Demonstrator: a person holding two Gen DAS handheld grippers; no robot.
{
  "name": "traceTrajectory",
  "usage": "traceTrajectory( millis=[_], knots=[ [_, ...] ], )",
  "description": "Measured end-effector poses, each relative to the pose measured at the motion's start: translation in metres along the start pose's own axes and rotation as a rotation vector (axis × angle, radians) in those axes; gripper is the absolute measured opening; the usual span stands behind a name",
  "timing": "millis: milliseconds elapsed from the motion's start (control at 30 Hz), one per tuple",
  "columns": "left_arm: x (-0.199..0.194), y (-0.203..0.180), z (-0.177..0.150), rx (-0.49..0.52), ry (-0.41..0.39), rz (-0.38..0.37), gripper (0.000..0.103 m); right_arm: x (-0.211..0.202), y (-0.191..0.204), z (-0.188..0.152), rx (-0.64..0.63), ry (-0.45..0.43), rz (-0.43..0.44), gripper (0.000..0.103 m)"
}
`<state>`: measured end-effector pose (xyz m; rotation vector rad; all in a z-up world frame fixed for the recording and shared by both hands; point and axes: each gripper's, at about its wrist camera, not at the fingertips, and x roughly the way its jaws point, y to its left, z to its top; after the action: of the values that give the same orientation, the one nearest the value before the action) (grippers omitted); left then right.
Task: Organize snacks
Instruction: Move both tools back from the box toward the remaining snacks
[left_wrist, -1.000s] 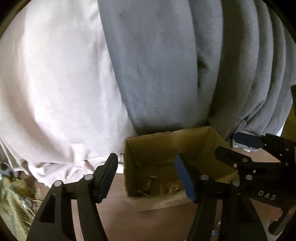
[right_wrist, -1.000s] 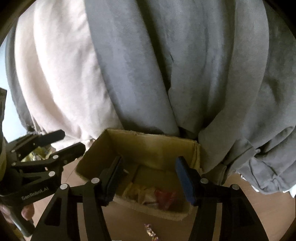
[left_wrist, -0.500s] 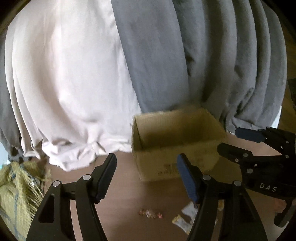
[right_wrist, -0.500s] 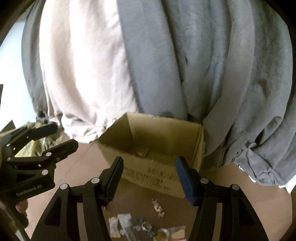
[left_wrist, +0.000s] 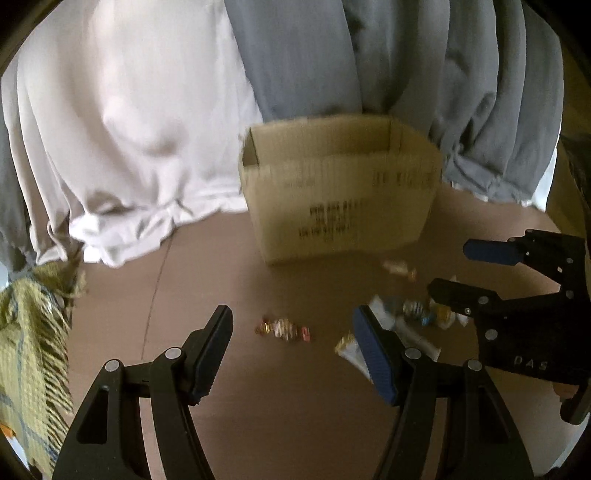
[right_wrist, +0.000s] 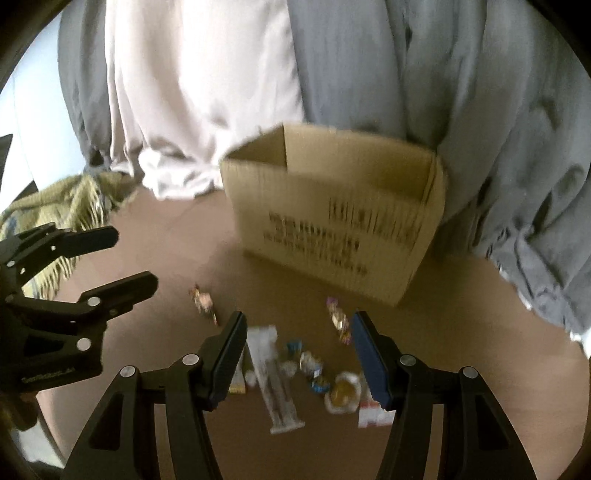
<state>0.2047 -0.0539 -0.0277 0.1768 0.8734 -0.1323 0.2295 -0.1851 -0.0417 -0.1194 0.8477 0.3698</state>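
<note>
An open cardboard box (left_wrist: 340, 192) (right_wrist: 332, 218) stands on the brown surface, its inside hidden from here. Several small wrapped snacks lie in front of it: a red-gold candy (left_wrist: 282, 329) (right_wrist: 203, 304), another candy (right_wrist: 339, 320), a long clear packet (right_wrist: 275, 380), a round yellow snack (right_wrist: 343, 397) and a small heap (left_wrist: 413, 314). My left gripper (left_wrist: 291, 354) is open and empty above the red-gold candy. My right gripper (right_wrist: 297, 354) is open and empty above the heap; it also shows in the left wrist view (left_wrist: 472, 269).
Grey and white curtains (left_wrist: 147, 110) (right_wrist: 480, 110) hang behind the box down to the surface. A fringed olive blanket (left_wrist: 29, 339) (right_wrist: 66, 206) lies at the left. My left gripper shows at the left of the right wrist view (right_wrist: 125, 258).
Both grippers have pulled back and lowered away from the box. Its inside has gone out of sight and the loose snacks in front have come into view. Both stay open.
</note>
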Motion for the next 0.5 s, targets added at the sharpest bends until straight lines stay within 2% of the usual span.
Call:
traceTrajectory(
  millis=[300,367,500],
  knots=[
    [0.025,-0.009,-0.026,0.002,0.11,-0.048,0.067,0.039,0.001,-0.037,0.023,0.149,0.053,0.059],
    [0.032,-0.011,-0.029,0.003,0.129,-0.049,0.067,0.046,0.0,-0.041,0.035,0.175,0.069,0.053],
    [0.043,-0.011,-0.031,-0.016,0.159,-0.076,0.067,0.063,-0.003,-0.047,0.066,0.222,0.094,0.052]
  ],
)
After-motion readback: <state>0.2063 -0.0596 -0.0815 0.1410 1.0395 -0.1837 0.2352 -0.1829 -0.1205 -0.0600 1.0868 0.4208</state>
